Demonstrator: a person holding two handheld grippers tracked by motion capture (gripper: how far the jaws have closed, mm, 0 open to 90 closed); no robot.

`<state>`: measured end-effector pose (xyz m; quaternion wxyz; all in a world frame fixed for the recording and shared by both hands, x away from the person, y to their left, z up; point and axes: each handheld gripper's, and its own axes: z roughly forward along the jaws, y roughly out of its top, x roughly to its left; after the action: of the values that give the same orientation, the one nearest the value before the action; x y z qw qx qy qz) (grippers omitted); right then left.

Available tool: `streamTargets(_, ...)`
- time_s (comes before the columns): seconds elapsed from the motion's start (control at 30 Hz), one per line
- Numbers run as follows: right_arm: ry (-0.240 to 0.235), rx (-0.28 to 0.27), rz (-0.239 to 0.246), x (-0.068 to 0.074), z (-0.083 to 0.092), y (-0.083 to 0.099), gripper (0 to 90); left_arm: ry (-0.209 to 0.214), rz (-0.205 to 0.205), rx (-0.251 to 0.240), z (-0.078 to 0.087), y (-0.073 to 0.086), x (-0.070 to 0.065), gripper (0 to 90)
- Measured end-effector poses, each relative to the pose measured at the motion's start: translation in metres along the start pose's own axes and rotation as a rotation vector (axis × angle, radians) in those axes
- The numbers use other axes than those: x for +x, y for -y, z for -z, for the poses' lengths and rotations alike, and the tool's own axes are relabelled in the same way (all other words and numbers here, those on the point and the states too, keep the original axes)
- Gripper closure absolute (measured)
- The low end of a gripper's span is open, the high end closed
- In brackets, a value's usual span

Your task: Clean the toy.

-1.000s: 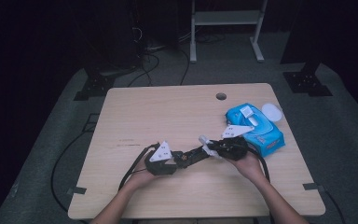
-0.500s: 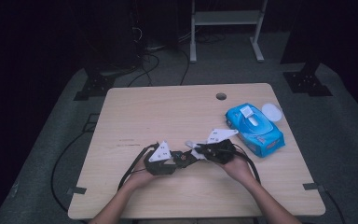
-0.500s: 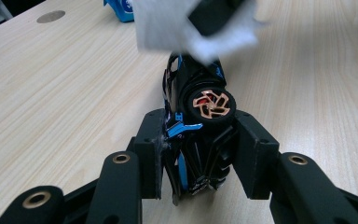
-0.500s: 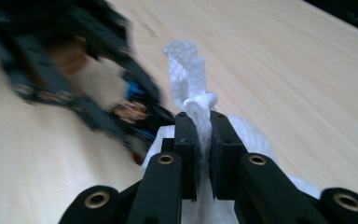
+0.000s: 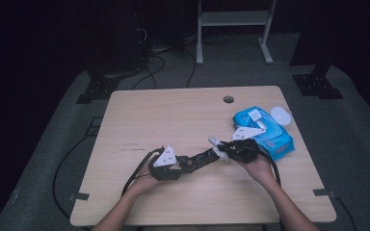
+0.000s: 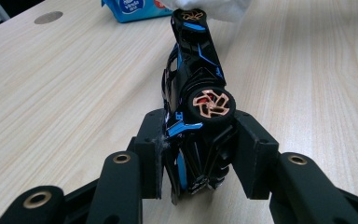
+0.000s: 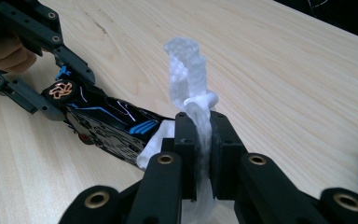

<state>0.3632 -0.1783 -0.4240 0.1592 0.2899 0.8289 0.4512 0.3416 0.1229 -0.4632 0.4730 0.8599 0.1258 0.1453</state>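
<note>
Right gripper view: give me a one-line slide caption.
Right claw shut on a white wipe, pressed to one end of the black-and-blue toy car on the wooden table.

No legible text, even on wipes pack [image 6: 133,10].

Dim room, grey floor [image 5: 347,144], wooden table [image 5: 173,115]
</note>
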Motion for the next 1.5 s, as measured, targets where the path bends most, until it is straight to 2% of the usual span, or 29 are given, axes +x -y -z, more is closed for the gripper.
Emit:
streamTargets(0.1,0.016,0.000,-0.011,-0.003,0.004,0.003,82.4,0.001,0.002,-0.002,0.000,0.000,0.000,58.1)
streamTargets(0.2,-0.004,-0.011,-0.032,-0.003,0.006,0.004,82.5,0.002,0.006,-0.001,0.000,0.000,0.000,58.0)
streamTargets(0.4,-0.068,0.001,0.029,0.022,-0.010,-0.006,82.5,0.002,0.013,0.001,0.000,0.000,0.001,57.9)
streamTargets(0.43,-0.092,-0.006,0.025,0.026,-0.014,-0.008,82.4,0.003,0.012,0.003,0.000,0.000,0.001,57.8)
streamTargets(0.47,-0.094,-0.001,0.035,0.031,-0.018,-0.010,82.2,0.004,0.017,0.004,0.001,0.000,0.001,57.5)
streamTargets(0.5,-0.075,0.002,0.060,0.036,-0.021,-0.011,82.2,0.004,0.016,0.009,0.002,0.001,0.003,57.5)
streamTargets(0.63,-0.113,-0.019,0.019,0.034,-0.023,-0.013,82.5,-0.007,0.015,0.011,0.007,0.004,0.006,57.6)
streamTargets(0.73,-0.077,-0.012,0.037,0.028,-0.018,-0.011,82.5,-0.005,0.015,0.007,0.006,0.004,0.005,57.7)
streamTargets(0.83,-0.024,-0.006,0.027,0.014,-0.009,-0.006,82.5,0.000,0.013,0.005,0.007,0.003,0.005,57.9)
streamTargets(0.87,-0.016,-0.008,0.006,0.010,-0.006,-0.004,82.5,0.000,0.012,0.005,0.006,0.003,0.004,58.0)
streamTargets(0.97,0.024,-0.004,0.005,0.003,0.002,-0.002,82.5,0.006,0.015,0.008,0.006,0.003,0.005,58.0)
streamTargets(1.03,0.013,-0.026,-0.004,0.004,0.007,-0.005,82.5,0.008,0.017,0.008,0.006,0.003,0.006,58.0)
streamTargets(1.07,0.008,-0.033,0.007,0.005,0.009,-0.007,82.5,0.008,0.016,0.006,0.006,0.003,0.006,58.0)
streamTargets(1.23,-0.060,-0.073,0.049,0.028,0.006,-0.025,82.5,0.008,0.008,0.011,0.006,0.002,0.005,58.0)
streamTargets(1.4,-0.169,-0.050,0.103,0.059,-0.023,-0.036,82.5,0.012,-0.004,0.011,0.006,0.001,0.003,58.5)
streamTargets(1.5,-0.194,-0.023,0.116,0.069,-0.039,-0.037,82.4,0.019,-0.006,0.011,0.007,0.001,0.003,58.8)
